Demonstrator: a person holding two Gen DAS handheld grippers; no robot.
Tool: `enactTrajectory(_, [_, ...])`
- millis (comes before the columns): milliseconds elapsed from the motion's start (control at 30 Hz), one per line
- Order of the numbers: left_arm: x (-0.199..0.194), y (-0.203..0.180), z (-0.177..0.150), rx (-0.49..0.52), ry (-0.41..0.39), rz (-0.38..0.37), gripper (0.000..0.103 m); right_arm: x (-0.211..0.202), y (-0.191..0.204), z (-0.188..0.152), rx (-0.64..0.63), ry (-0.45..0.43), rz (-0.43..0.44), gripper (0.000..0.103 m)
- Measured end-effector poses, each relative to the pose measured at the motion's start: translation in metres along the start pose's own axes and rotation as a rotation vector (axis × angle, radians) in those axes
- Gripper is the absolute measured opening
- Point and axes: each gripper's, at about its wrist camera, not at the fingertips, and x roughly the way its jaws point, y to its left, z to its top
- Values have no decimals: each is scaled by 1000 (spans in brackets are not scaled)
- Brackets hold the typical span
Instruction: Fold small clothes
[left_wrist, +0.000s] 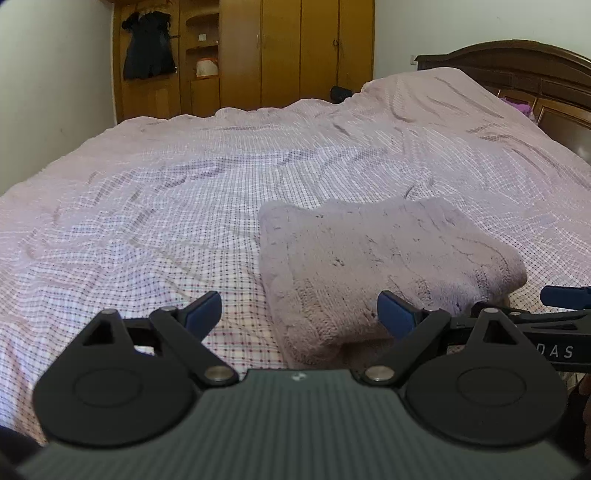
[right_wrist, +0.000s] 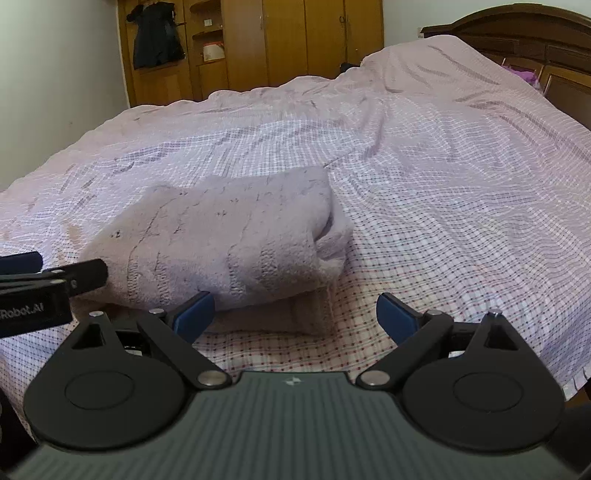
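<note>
Two hand-held grippers hang low over the near edge of a bed, each with its blue-padded fingers spread wide and gripping nothing. The left hand-held gripper (left_wrist: 299, 314) sits just left of a folded garment; its right pad (left_wrist: 393, 314) is close against the near end of the cloth, though whether they touch cannot be told, and its left pad (left_wrist: 203, 312) is over bare bedcover. The right hand-held gripper (right_wrist: 295, 317) faces the same bundle from the other side, with its left pad (right_wrist: 194, 315) at the lower near edge of the fabric and its right pad (right_wrist: 395, 317) over the checked cover. Each camera also catches the other tool at the edge of its view (black arm, blue tip).

The folded garment (left_wrist: 369, 266) is a thick, fuzzy lilac knit, doubled into a compact block that lies flat on the bed near the front edge, between the two tools. A second layer of it shows underneath at the near side.

Around it spreads the bedcover (left_wrist: 166, 192), pale with a fine red and dark check, rumpled in long creases. A dark wooden headboard (left_wrist: 517, 70) stands at the far right. Beyond the bed's far side, a wooden wardrobe (left_wrist: 280, 51) lines the wall, with a dark garment (left_wrist: 147, 44) hanging at its left.
</note>
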Motion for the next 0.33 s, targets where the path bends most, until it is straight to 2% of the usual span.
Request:
enactTrajectory(167, [0,-3,-1,26,-11,7,92,0,8,0,-12,7,22,98])
enactTrajectory(333, [2,1,-1,8,2,22,92,5,12,0,-13,24,19,98])
